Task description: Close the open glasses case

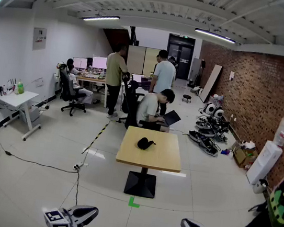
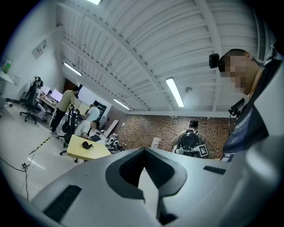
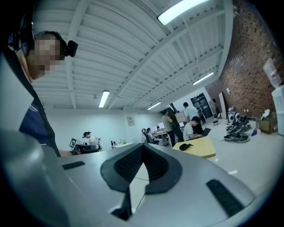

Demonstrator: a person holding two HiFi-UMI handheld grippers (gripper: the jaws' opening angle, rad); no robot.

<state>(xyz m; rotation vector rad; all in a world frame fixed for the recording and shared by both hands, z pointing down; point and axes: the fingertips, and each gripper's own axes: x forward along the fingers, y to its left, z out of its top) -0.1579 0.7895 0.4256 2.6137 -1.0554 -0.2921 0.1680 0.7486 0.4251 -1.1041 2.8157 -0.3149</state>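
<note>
At the room's middle, one square wooden surface (image 1: 150, 156) on a black pedestal carries one dark glasses case (image 1: 145, 143), lying toward the far side; it is too small to tell whether the lid stands open. There are two grippers: the left gripper (image 1: 90, 212) and the right gripper (image 1: 186, 225) sit at the bottom edge of the head view, held level, aimed toward the surface, well apart from it and from each other. Each gripper view shows that gripper's fingers (image 2: 131, 166) (image 3: 128, 163) pressed together, nothing between them. The head view counts four people beyond the surface: one seated with a laptop (image 1: 172, 118), two standing, one at a desk. Only the left gripper view shows a person with a backpack (image 2: 190, 141) before the brick wall (image 2: 146, 131). Only the right gripper view shows a person in a cap (image 3: 87, 137) by the white wall.
</note>
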